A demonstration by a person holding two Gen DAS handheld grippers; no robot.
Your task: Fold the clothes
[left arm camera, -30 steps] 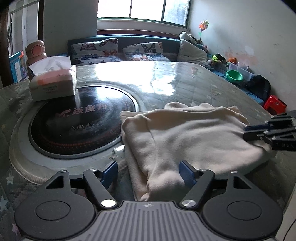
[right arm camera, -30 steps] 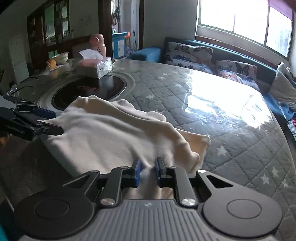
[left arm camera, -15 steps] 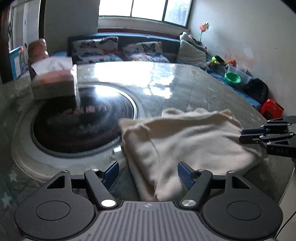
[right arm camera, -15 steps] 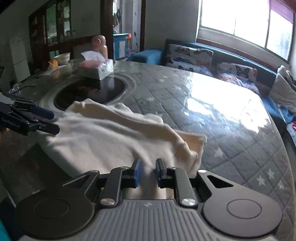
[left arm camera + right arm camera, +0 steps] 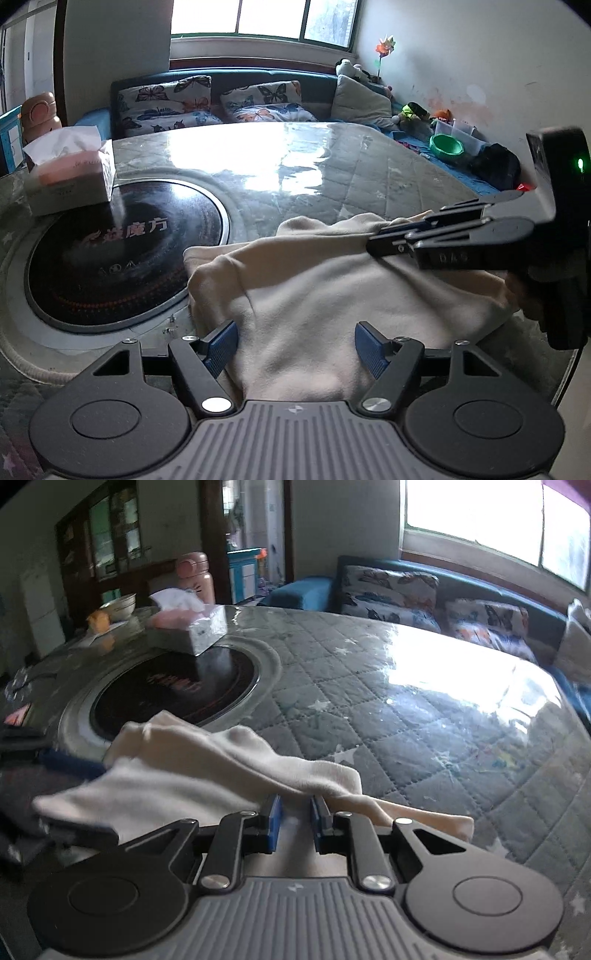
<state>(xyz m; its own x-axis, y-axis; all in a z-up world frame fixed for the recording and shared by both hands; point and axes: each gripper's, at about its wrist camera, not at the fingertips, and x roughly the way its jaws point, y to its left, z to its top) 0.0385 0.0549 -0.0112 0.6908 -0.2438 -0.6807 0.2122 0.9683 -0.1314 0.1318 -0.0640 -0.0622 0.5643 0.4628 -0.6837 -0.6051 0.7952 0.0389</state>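
Bowl (image 5: 122,605) shows only rightward — green basin (image 5: 447,144) only leftward.

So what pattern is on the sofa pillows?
Butterflies, dark and orange on white, on the sofa pillows; clearest in the left wrist view.

Left wrist view: garment (image 5: 332,295) on the counter (image 5: 332,166), just right of the inset round plate (image 5: 122,251); tissue box (image 5: 70,181) at the plate's far left edge, bottle (image 5: 37,118) behind it; sofa cushions (image 5: 218,103) beyond the counter; bowl (image 5: 446,144) at far right
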